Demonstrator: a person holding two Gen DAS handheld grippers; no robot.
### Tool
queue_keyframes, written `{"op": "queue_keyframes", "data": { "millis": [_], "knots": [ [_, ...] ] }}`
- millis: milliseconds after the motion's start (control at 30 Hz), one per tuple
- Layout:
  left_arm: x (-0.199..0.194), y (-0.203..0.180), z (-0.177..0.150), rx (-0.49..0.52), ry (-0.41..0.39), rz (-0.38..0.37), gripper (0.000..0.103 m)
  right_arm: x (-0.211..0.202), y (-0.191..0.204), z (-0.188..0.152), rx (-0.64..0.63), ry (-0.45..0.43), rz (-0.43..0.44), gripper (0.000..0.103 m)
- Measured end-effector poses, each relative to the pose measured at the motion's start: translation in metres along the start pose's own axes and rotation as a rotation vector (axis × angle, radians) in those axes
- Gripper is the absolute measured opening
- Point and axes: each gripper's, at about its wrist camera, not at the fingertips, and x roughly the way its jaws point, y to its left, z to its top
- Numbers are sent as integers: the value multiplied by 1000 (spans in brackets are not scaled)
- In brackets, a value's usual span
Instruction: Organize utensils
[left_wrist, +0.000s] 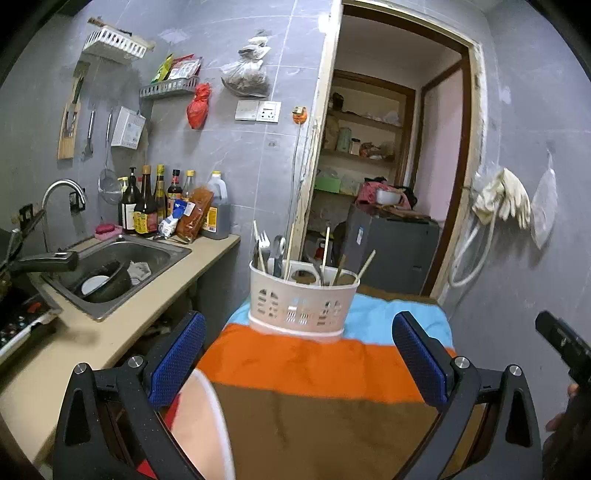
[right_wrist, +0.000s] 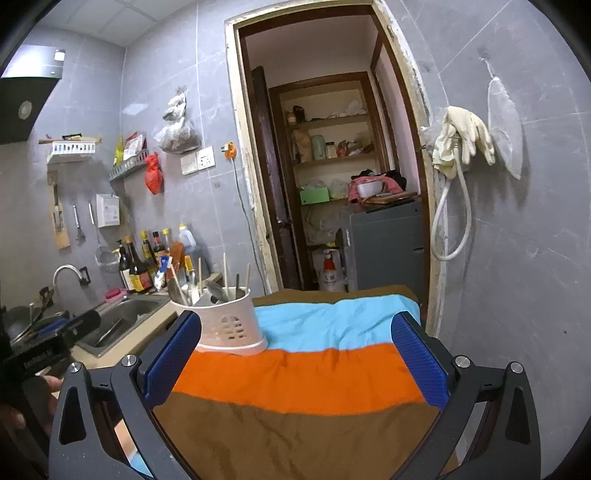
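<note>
A white perforated utensil basket (left_wrist: 301, 301) stands on a striped cloth (left_wrist: 306, 365) of blue, orange and brown. It holds a fork (left_wrist: 263, 242), a spoon (left_wrist: 279, 249) and several chopsticks (left_wrist: 325, 247). My left gripper (left_wrist: 299, 356) is open and empty, a little in front of the basket. In the right wrist view the basket (right_wrist: 227, 325) stands at the cloth's (right_wrist: 306, 373) far left, just beyond my left finger. My right gripper (right_wrist: 295, 354) is open and empty above the cloth.
A counter (left_wrist: 92, 343) with a steel sink (left_wrist: 122, 269) holding dishes lies to the left, with sauce bottles (left_wrist: 155, 203) at the back. A pan handle (left_wrist: 48, 260) juts over the sink. An open doorway (right_wrist: 332, 184) lies ahead. The right gripper's body (left_wrist: 565, 347) shows at the right edge.
</note>
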Motion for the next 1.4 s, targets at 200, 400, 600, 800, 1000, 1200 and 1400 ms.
{"op": "queue_keyframes", "data": {
  "millis": [200, 400, 600, 800, 1000, 1200, 1400],
  "knots": [
    [-28, 5, -16, 12, -5, -14, 99, -34, 18, -7, -36, -39, -6, 103],
    [-46, 6, -19, 27, -22, -27, 99, -48, 28, -8, -46, -53, -1, 103],
    [-54, 7, -24, 44, -22, -45, 99, -46, 34, -16, -52, -24, -4, 103],
    [-51, 11, -28, 47, -11, -55, 99, -43, 36, -19, -47, -10, -11, 103],
    [-48, 12, -29, 42, -11, -54, 99, -40, 37, -20, -48, -5, -21, 103],
    [-43, 15, -28, 37, -4, -53, 99, -35, 40, -21, -47, 9, -26, 103],
    [-40, 19, -26, 35, 2, -50, 99, -31, 43, -21, -51, 21, -23, 103]
  ]
}}
